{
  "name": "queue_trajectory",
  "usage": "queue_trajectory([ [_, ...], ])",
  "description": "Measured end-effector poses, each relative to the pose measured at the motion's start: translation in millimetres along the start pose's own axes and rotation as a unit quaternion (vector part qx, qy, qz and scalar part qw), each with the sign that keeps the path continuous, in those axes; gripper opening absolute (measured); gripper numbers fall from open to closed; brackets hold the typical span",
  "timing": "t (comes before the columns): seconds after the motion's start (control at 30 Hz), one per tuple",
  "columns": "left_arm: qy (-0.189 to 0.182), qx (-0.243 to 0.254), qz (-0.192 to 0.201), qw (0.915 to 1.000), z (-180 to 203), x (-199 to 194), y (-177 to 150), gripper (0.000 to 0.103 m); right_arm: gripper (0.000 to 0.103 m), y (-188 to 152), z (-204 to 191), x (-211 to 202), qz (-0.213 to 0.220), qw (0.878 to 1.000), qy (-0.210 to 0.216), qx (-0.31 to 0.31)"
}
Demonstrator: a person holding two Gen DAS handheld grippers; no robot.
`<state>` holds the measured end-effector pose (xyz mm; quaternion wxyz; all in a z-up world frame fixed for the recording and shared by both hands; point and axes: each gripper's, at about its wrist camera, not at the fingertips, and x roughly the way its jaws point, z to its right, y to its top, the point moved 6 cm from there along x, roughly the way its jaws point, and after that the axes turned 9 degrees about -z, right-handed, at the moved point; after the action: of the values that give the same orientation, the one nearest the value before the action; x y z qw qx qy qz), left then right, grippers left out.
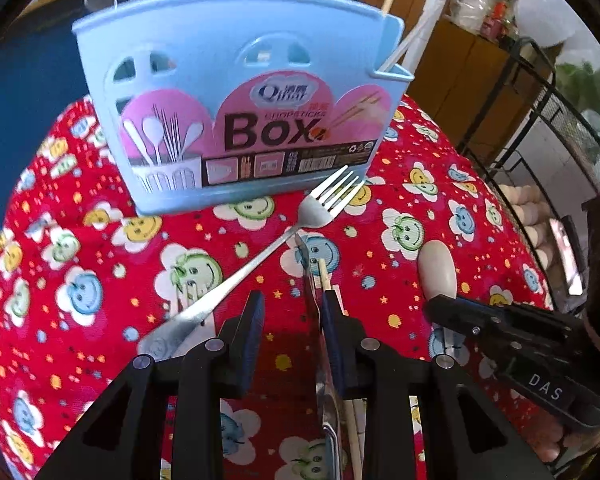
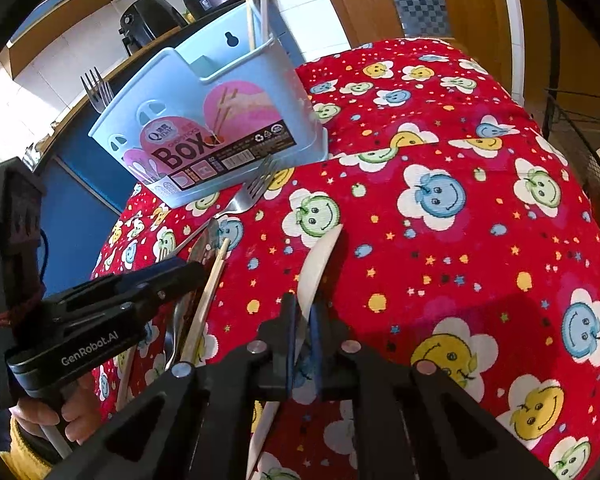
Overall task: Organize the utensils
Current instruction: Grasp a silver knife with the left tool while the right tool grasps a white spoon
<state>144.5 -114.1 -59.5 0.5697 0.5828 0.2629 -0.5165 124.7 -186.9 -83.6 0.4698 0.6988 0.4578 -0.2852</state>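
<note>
White spoon (image 2: pixel 318 268), light, stiff, slippery: clamped at handle by right gripper (image 2: pixel 303 322); left gripper (image 1: pixel 291 312) parted above knife (image 1: pixel 309 280).

Utensil box (image 1: pixel 236 96) at the table's far edge, fork (image 1: pixel 260 252) before it, spoon (image 1: pixel 438 268) to the right.

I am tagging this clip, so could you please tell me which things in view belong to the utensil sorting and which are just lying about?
Part of the job:
- blue utensil box
- fork lying on the cloth
- knife and chopstick beside the left tongs
- white spoon gripped in the right tongs

Just lying about:
- flowered tablecloth
- wire rack
- black air fryer behind
</note>
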Motion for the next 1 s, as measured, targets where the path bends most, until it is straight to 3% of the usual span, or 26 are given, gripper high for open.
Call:
queue_trajectory([
  [0.43,-0.011,0.016,-0.016,0.9997,6.5,5.9,10.9,0.013,0.008,11.0,1.2,5.8,-0.02,1.0,0.007,-0.008],
  [0.53,-0.039,0.006,-0.02,0.999,6.0,7.9,13.7,0.005,0.008,13.0,2.1,6.7,-0.029,0.999,0.011,-0.01],
  [0.7,-0.056,0.003,-0.014,0.9984,3.4,3.4,9.9,0.004,0.009,17.2,2.4,10.0,-0.041,0.999,0.014,-0.013],
  [1.0,-0.079,-0.01,0.048,0.9957,-2.5,-37.3,8.2,0.002,0.008,17.7,1.1,8.8,-0.036,0.999,0.023,-0.006],
])
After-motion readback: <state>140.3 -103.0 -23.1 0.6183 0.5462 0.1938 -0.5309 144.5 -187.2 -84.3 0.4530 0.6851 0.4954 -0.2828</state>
